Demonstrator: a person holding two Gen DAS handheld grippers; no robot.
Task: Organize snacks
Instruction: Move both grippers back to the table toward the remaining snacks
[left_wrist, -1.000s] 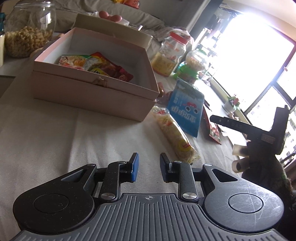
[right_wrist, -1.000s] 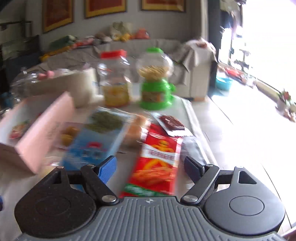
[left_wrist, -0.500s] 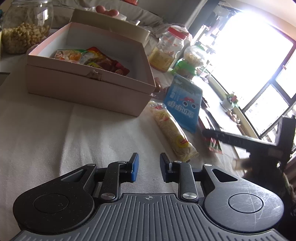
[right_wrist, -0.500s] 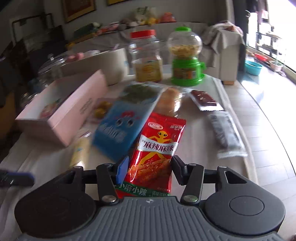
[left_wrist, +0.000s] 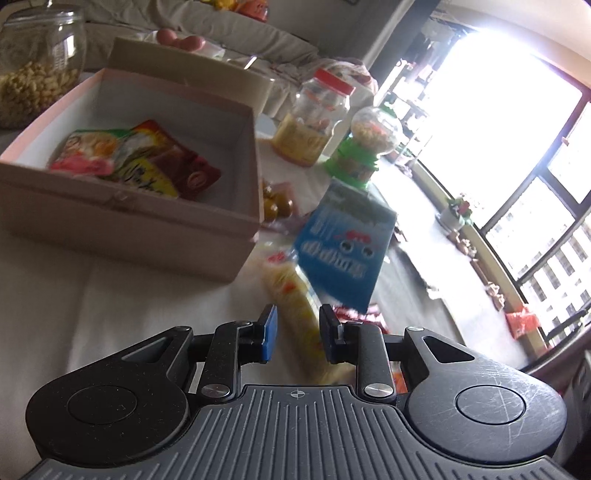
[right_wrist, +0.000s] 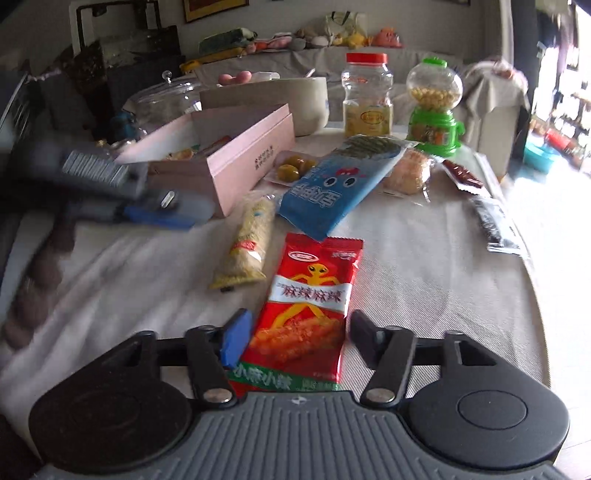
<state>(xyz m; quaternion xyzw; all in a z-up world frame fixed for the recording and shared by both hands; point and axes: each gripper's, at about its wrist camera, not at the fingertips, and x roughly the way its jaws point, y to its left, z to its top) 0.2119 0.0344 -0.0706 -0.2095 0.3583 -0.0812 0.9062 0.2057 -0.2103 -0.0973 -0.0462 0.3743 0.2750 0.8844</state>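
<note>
Right wrist view shows the right gripper (right_wrist: 299, 332), jaws just reopening, apart around the red packet (right_wrist: 314, 310) lying on the cloth (right_wrist: 424, 280), while the left gripper (left_wrist: 294, 328) hovers slightly apart over the yellow packet (left_wrist: 295, 306) beside the pink box (left_wrist: 129, 225).

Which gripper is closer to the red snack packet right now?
Right. The right gripper has the red snack packet lying between its open fingers, jaws just widened. The left gripper sits over the yellow noodle packet beside it.
</note>
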